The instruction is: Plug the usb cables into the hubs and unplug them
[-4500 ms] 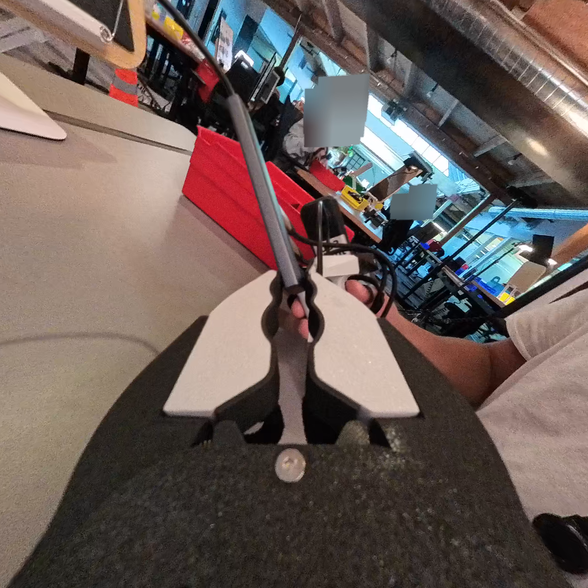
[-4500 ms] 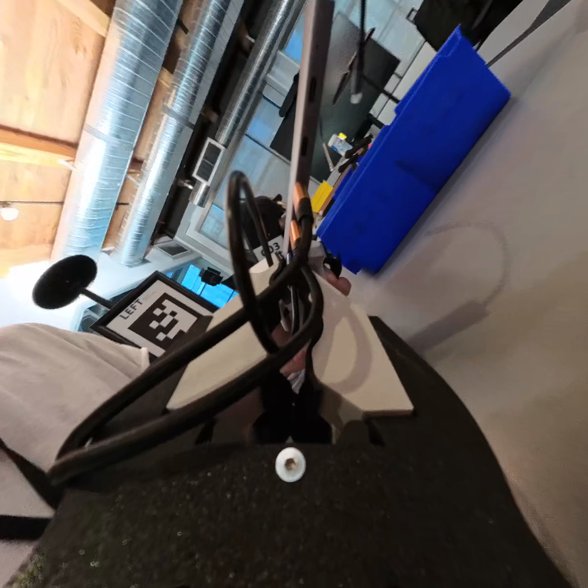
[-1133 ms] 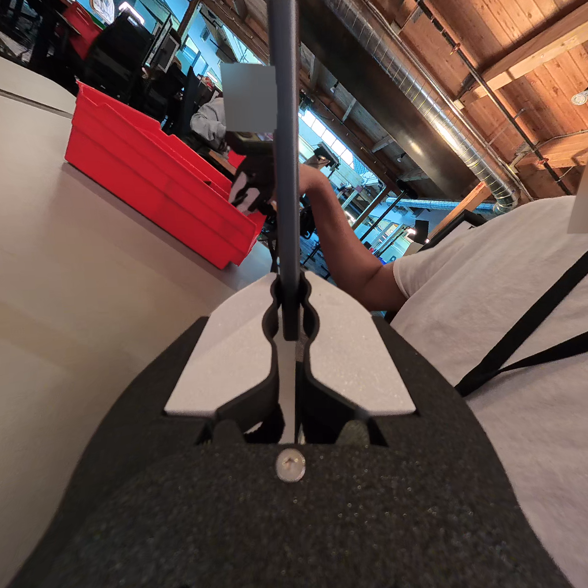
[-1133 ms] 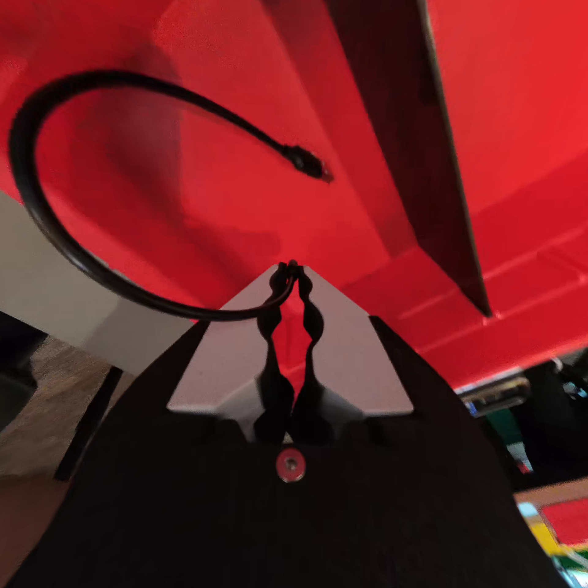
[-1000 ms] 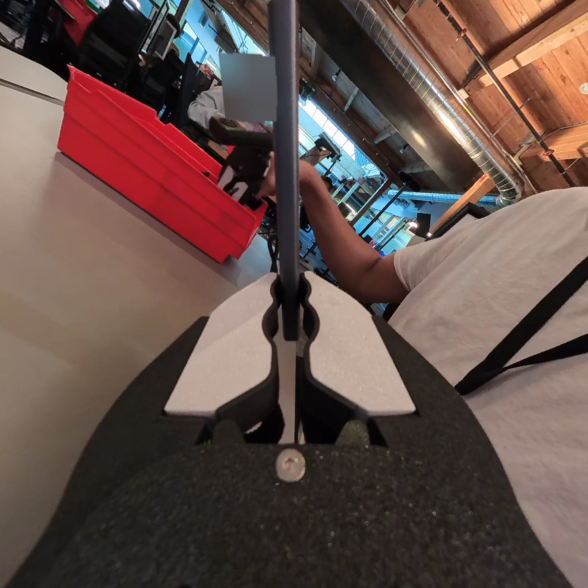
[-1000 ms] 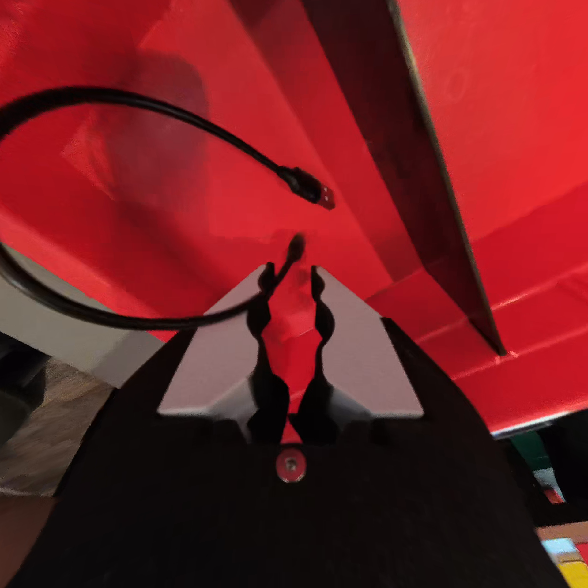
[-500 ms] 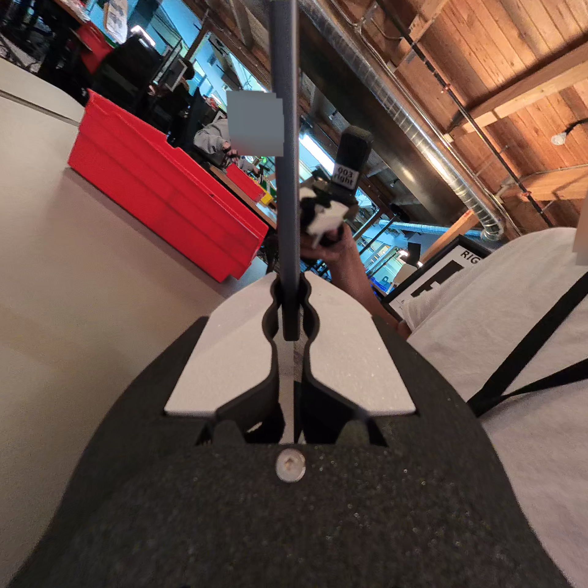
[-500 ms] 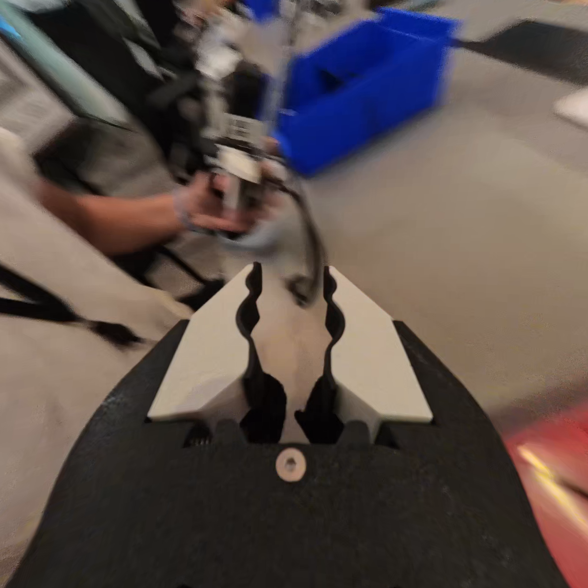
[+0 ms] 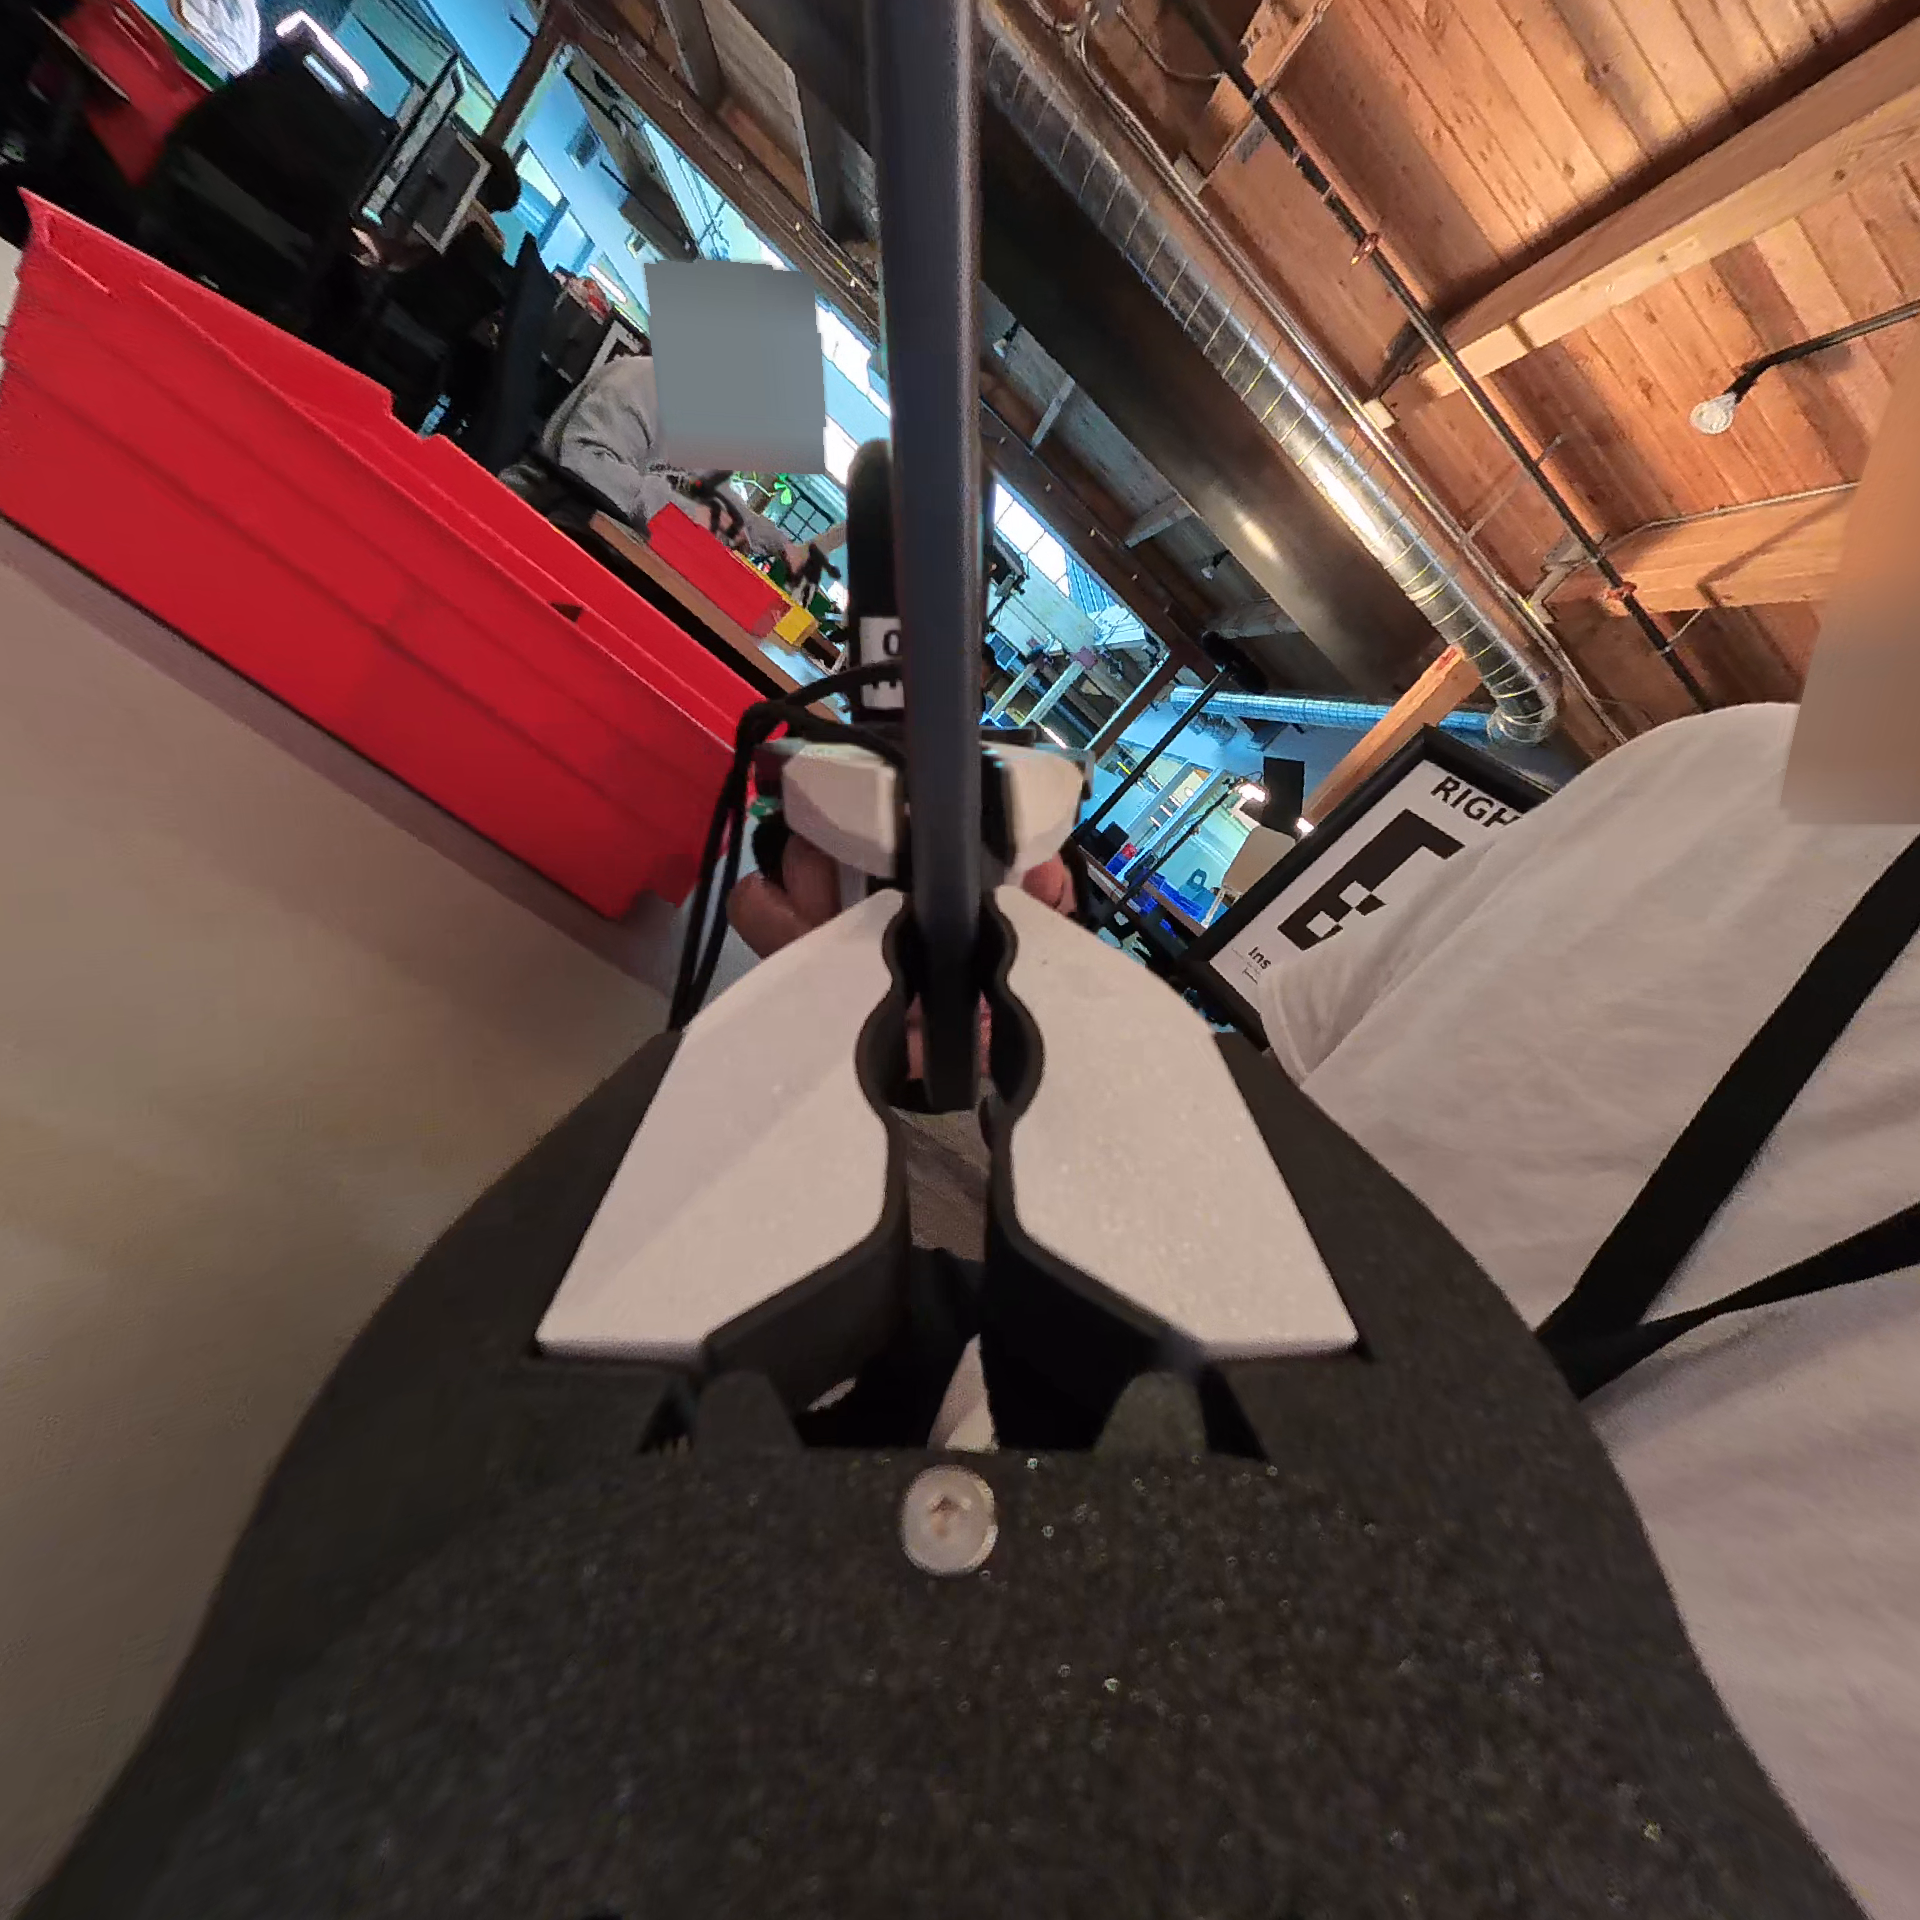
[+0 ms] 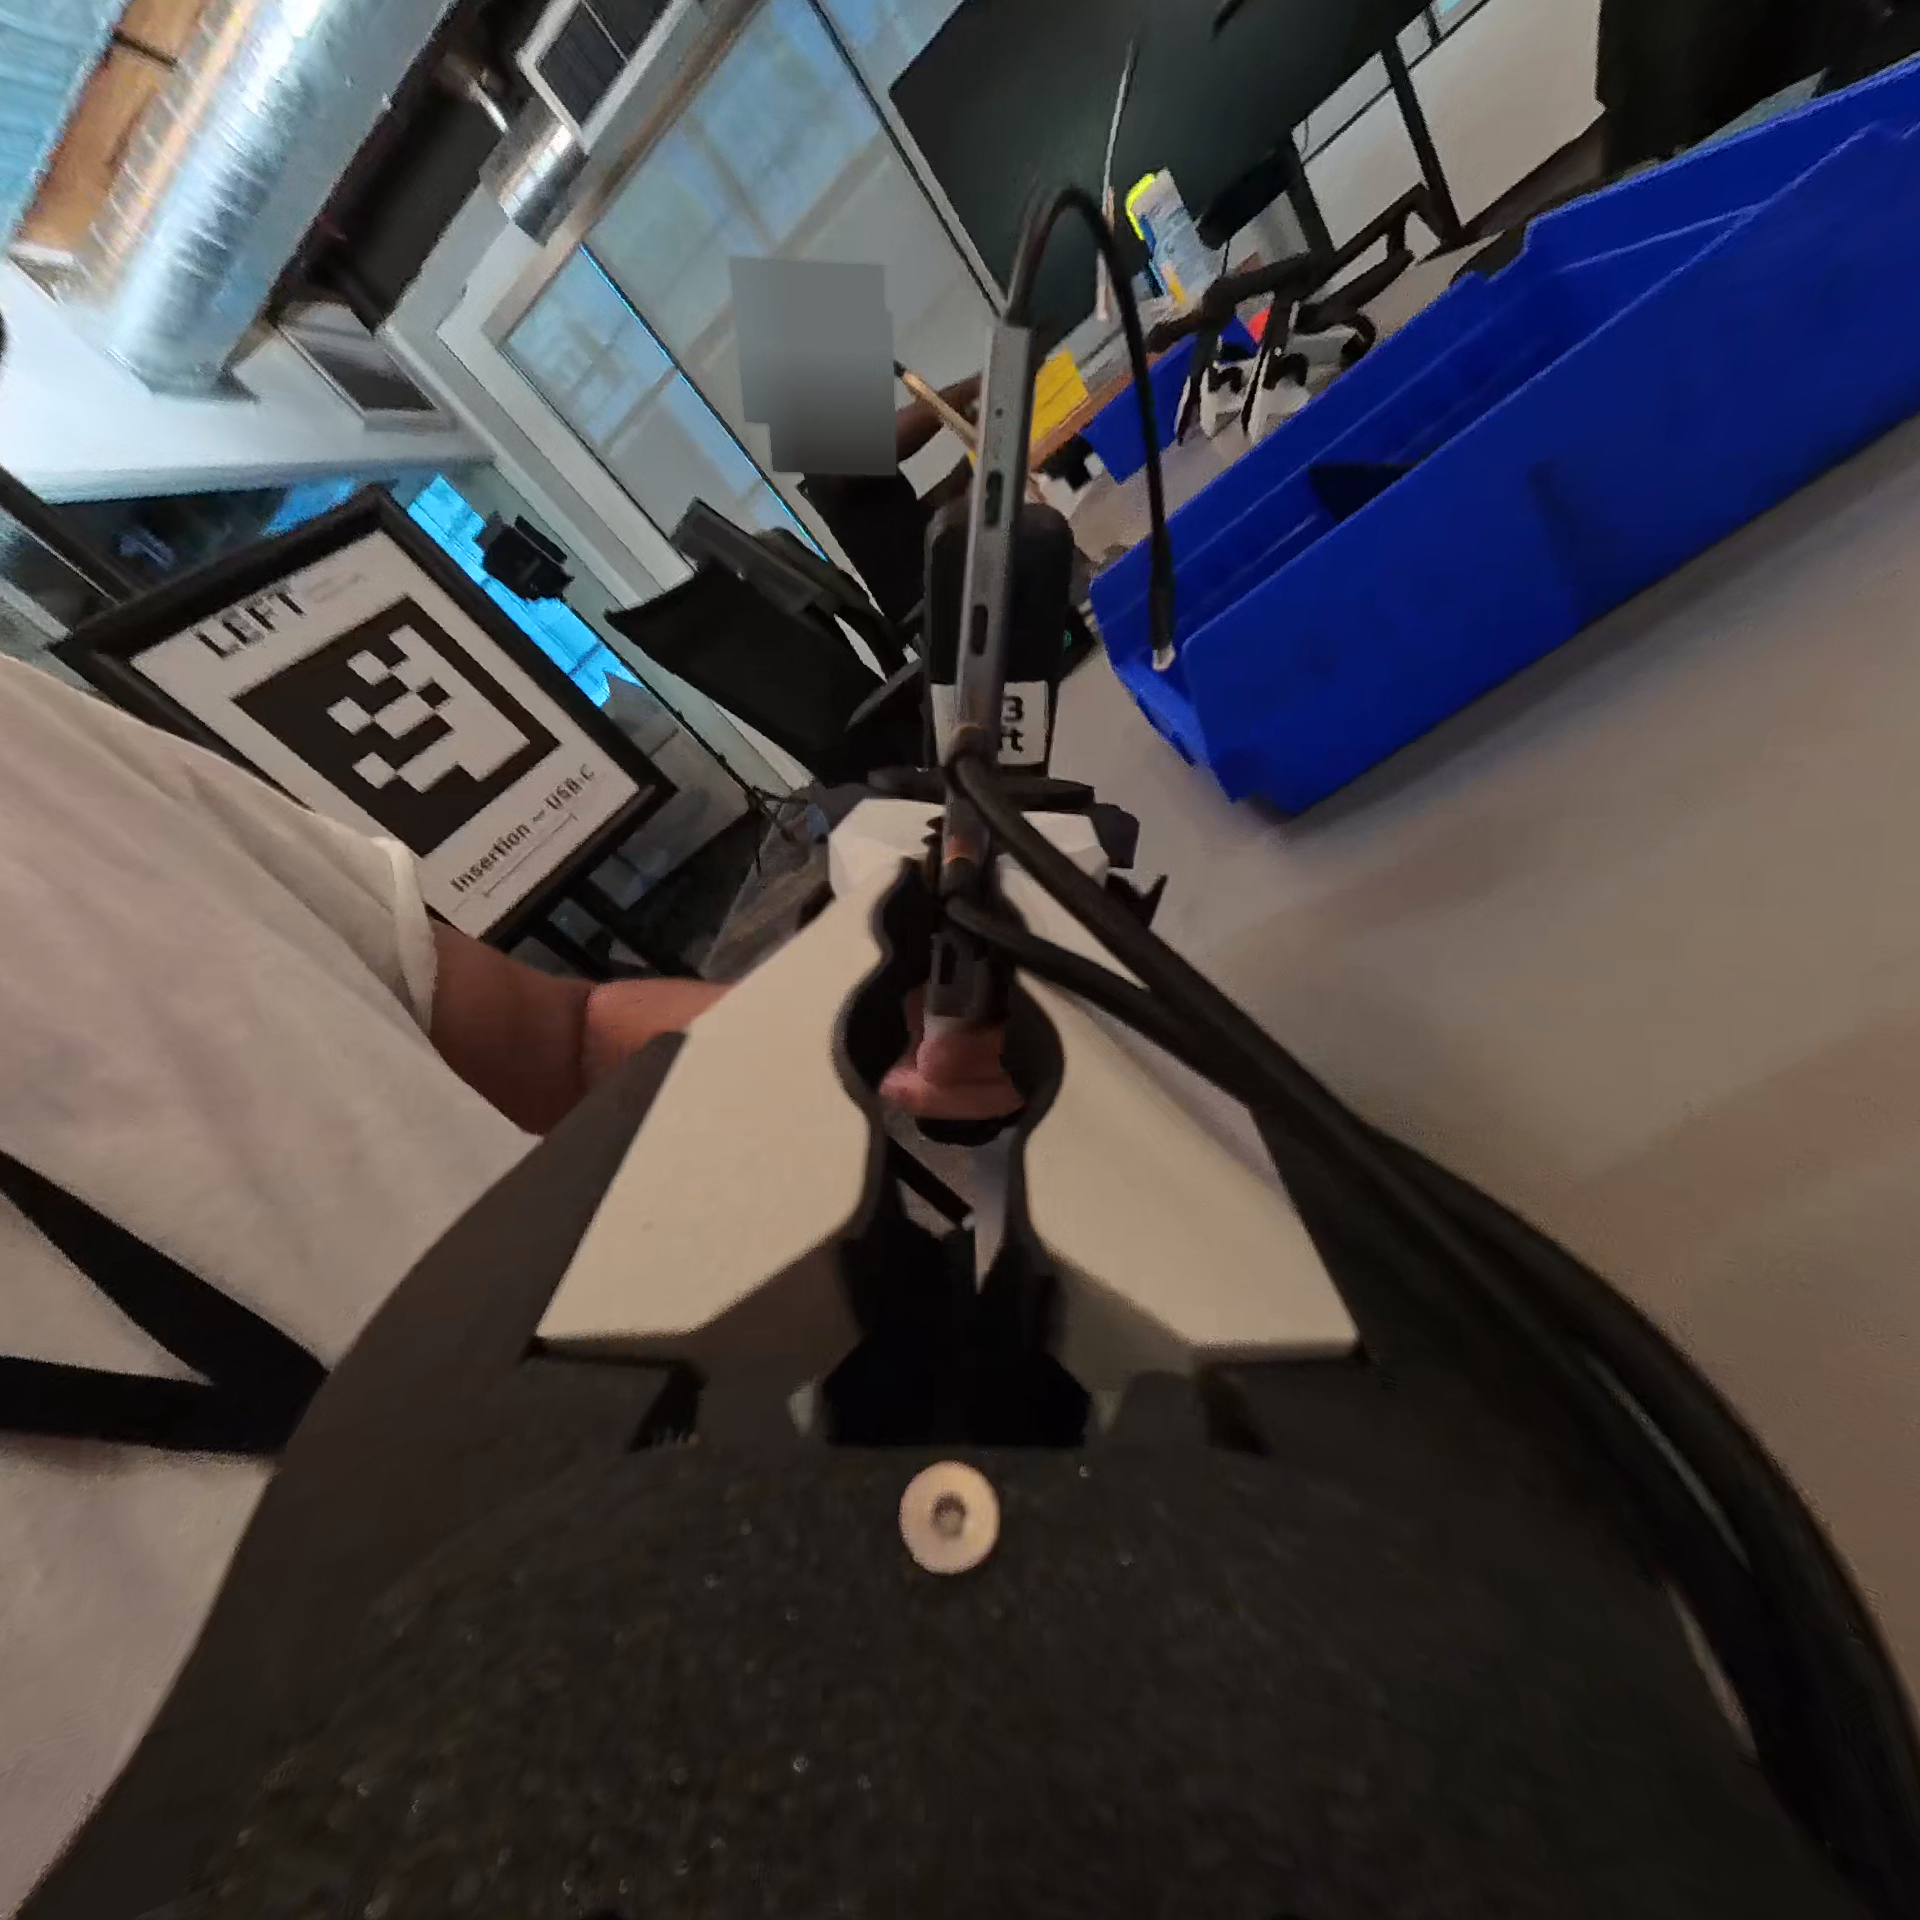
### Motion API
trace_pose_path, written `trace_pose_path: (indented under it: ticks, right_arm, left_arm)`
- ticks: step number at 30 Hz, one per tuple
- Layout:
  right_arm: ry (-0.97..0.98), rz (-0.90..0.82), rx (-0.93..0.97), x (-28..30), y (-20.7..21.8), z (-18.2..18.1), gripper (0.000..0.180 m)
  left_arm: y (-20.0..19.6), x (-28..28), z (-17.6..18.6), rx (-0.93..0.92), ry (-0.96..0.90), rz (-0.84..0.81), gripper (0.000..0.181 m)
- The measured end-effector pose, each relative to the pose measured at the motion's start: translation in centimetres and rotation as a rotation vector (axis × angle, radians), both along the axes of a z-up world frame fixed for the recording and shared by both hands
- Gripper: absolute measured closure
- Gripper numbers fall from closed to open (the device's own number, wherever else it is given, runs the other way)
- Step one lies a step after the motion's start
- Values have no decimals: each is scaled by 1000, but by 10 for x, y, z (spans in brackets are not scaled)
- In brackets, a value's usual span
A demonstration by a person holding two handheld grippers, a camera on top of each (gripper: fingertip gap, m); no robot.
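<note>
- Left hand-held gripper (image 9: 940, 940): clenched on the lower end of a slim grey hub (image 9: 928, 436), which stands upright from between its fingertips and runs out of the top of the left wrist view.
- Right hand-held gripper (image 10: 951, 904): its fingers close around a black cable (image 10: 1174, 1023) right at the base of the hub (image 10: 992, 520); whether they pinch the plug itself cannot be told. The cable loops back over the right finger.
- Left wrist view only: the right hand-held gripper (image 9: 930, 821) sits just behind the hub, tip to tip with the left one, with a red bin (image 9: 343, 582) on the counter (image 9: 239, 1091) beyond.
- Right wrist view only: ports along the hub's edge, its own thin lead arching over and hanging free, and a blue bin (image 10: 1558, 468).
- Open counter (image 10: 1558, 987) lies between the hand-held grippers and each bin; both bins stand well apart from the hub.
</note>
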State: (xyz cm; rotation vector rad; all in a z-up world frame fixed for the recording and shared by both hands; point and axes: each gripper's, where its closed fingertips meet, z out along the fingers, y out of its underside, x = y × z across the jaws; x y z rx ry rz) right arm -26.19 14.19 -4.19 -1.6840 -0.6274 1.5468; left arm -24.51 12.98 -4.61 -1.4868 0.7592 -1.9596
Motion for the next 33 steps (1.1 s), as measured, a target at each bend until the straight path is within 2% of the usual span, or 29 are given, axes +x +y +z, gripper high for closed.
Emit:
trace_pose_path:
  ticks: [4, 8, 12, 18, 21, 24, 33]
  right_arm:
    - [-101, -8, 43, 2, -2, -10, 175]
    - [-98, -10, 39, 1, -2, -13, 175]
    - [-74, 23, 19, 1, -7, -16, 175]
    - [-10, -9, 0, 3, -5, -12, 176]
    - [-4, -13, -9, 5, -5, -15, 177]
    - [-99, 7, 28, 11, -8, -26, 175]
    - [-51, 11, -21, 16, -8, -23, 175]
  left_arm:
    - [-1, 2, -10, 44, 85, 6, 171]
    - [-2, 1, -15, 79, 130, 12, 171]
    - [-8, -1, -18, 59, 137, -61, 170]
    - [-3, 0, -12, 9, 69, -32, 171]
    - [-4, 0, -13, 27, 84, -25, 171]
    - [-6, 5, -27, 115, 191, -3, 171]
    - [0, -1, -18, 83, 135, 20, 171]
